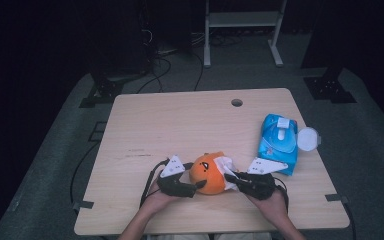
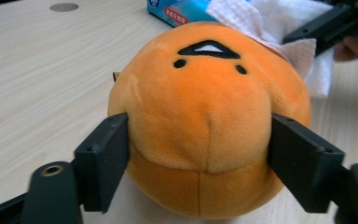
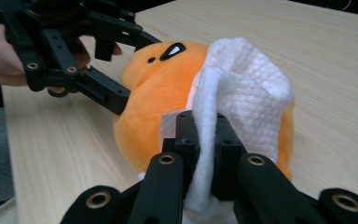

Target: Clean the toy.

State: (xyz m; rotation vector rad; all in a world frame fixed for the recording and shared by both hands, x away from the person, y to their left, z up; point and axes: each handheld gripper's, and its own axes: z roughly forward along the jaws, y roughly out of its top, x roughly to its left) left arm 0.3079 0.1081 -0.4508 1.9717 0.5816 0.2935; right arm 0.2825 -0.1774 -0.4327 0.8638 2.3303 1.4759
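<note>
Near the front edge of the pale wooden table [image 1: 145, 120] sits a round orange plush toy with a small stitched face [image 1: 206, 173]. The left gripper [image 2: 200, 154] clasps it from both sides, jaws pressed into the fabric, apparently to steady it. The right gripper [image 3: 205, 140] pinches a crumpled white textured wipe [image 3: 242, 100] against the plush's side, seemingly to clean it. The blue wipe packet with its lid flipped open [image 1: 278, 141] lies to the right, within reach.

We see a lab or a recording room, dark around one lit wooden table [image 1: 180, 120]. At 12 o'clock a metal frame [image 1: 242, 30] stands, at 11 o'clock cables [image 1: 157, 67] lie on grey floor [image 1: 375, 150].
</note>
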